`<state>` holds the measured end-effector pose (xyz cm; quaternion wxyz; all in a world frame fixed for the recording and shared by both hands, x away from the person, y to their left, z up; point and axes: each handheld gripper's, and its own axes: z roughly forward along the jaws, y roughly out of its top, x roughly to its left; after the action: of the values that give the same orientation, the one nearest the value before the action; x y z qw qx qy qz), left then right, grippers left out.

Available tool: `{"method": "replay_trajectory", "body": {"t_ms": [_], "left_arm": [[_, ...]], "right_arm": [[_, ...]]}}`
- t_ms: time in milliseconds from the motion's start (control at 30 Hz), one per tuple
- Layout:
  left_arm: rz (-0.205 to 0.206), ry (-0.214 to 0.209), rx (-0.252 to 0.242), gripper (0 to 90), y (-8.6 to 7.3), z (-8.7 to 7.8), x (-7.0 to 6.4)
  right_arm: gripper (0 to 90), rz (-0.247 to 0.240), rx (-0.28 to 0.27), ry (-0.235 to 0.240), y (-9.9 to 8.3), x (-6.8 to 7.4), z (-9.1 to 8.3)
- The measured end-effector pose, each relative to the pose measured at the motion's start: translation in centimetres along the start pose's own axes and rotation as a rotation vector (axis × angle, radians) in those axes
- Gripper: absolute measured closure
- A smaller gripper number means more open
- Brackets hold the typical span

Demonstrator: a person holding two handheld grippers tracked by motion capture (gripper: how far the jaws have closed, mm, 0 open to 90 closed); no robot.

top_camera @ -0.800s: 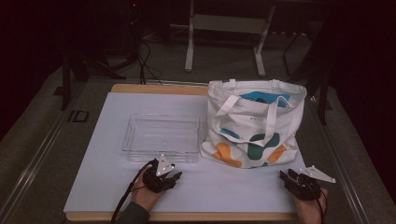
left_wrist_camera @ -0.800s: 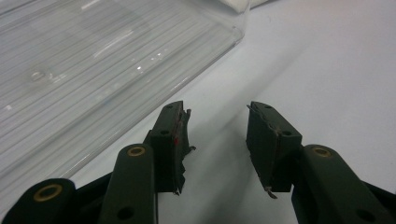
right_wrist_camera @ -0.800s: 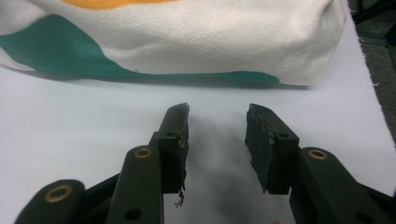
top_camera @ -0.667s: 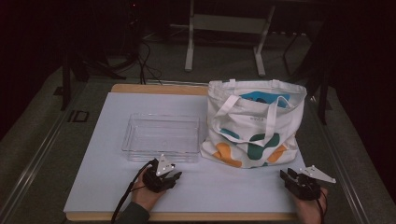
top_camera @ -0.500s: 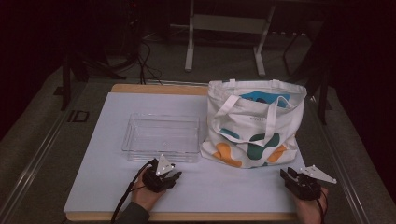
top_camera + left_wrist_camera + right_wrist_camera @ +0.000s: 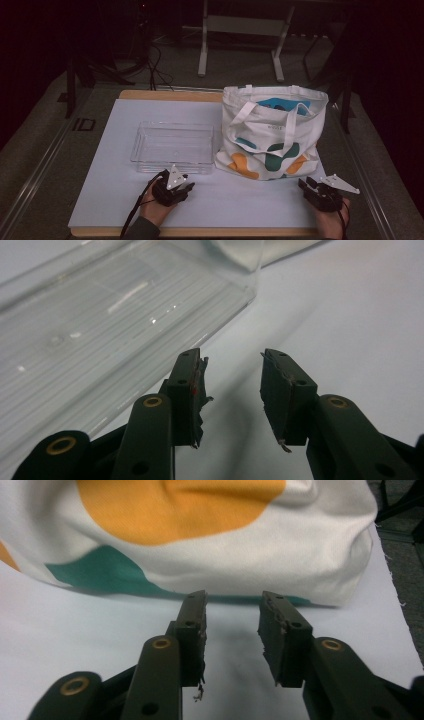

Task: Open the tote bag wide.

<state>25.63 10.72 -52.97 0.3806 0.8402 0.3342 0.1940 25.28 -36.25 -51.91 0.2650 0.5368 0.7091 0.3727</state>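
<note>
A clear plastic tray (image 6: 172, 146) lies on the white table, and beside it on the right stands a white tote bag (image 6: 272, 135) with orange and teal patches. My left gripper (image 6: 186, 187) rests on the table just in front of the tray's near edge, open, nothing between its jaws. The left gripper view has the tray (image 6: 90, 325) close ahead on the left of my gripper (image 6: 231, 390). My right gripper (image 6: 305, 185) sits at the table's front right, open and empty. It points at the bag's lower corner (image 6: 225, 545), a short way beyond the right gripper (image 6: 231, 632).
Something blue (image 6: 282, 105) shows inside the bag's mouth. The white table surface (image 6: 230, 205) stretches bare between my two grippers. A table frame (image 6: 240, 30) and cables (image 6: 150, 65) stand on the dark floor behind.
</note>
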Motion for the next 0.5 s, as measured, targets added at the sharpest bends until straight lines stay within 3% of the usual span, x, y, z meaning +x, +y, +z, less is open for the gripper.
{"method": "replay_trajectory", "body": {"t_ms": [333,500], "left_arm": [[0.046,-0.03,-0.027,58.9,1.7,-1.6,-0.2],[0.043,-0.048,-0.045,58.7,2.9,-2.1,0.3]], "right_arm": [[54.1,0.019,-0.02,0.032,1.6,0.1,-0.9],[51.9,0.018,-0.027,0.045,2.7,0.0,-1.0]]}}
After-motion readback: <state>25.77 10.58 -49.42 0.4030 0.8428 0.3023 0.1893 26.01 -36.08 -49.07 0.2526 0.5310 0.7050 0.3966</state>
